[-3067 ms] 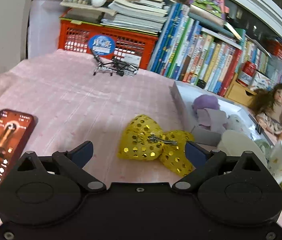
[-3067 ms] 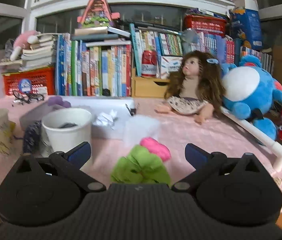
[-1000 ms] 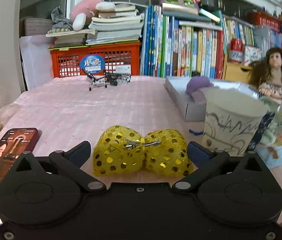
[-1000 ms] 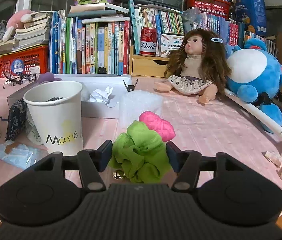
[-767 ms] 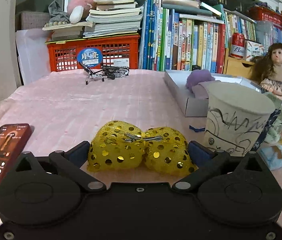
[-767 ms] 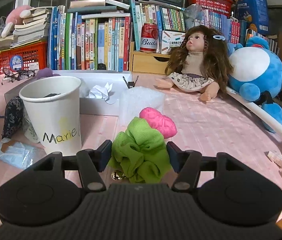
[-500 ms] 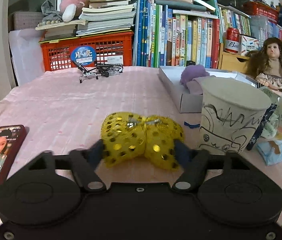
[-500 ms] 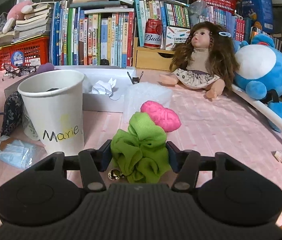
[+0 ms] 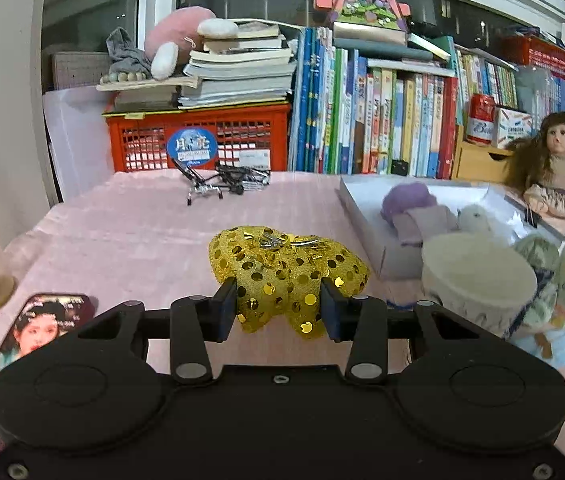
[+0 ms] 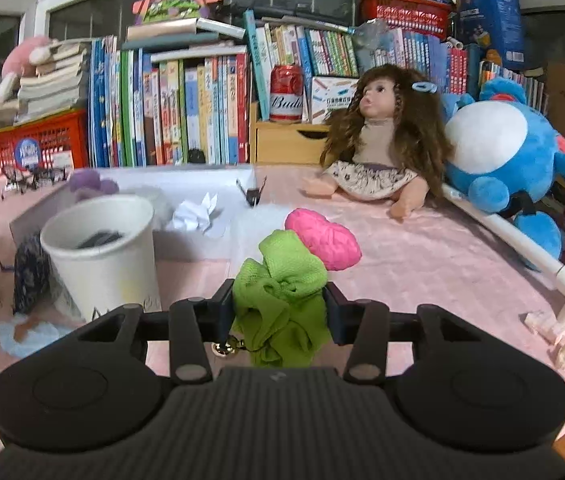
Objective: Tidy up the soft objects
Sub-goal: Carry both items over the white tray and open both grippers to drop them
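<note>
My left gripper (image 9: 278, 308) is shut on a gold sequined bow (image 9: 286, 268) with a metal clip on top, held above the pink tablecloth. My right gripper (image 10: 278, 308) is shut on a green fabric scrunchie (image 10: 282, 296) with a small gold bell hanging below it. A pink soft lump (image 10: 324, 242) lies on the cloth just beyond the scrunchie. A shallow white box (image 9: 366, 216) to the right in the left wrist view holds a purple soft object (image 9: 408, 198) and other soft pieces; the box also shows in the right wrist view (image 10: 186, 178).
Paper cups (image 9: 478, 280) (image 10: 102, 252) stand near the box. A phone (image 9: 30, 328) lies at left. A doll (image 10: 378, 148), a blue plush (image 10: 502, 152), a white pipe (image 10: 522, 240), books and a red crate (image 9: 198, 140) line the back.
My left gripper closed on the gold bow and lifted it. My right gripper stayed shut on the green scrunchie and raised it slightly.
</note>
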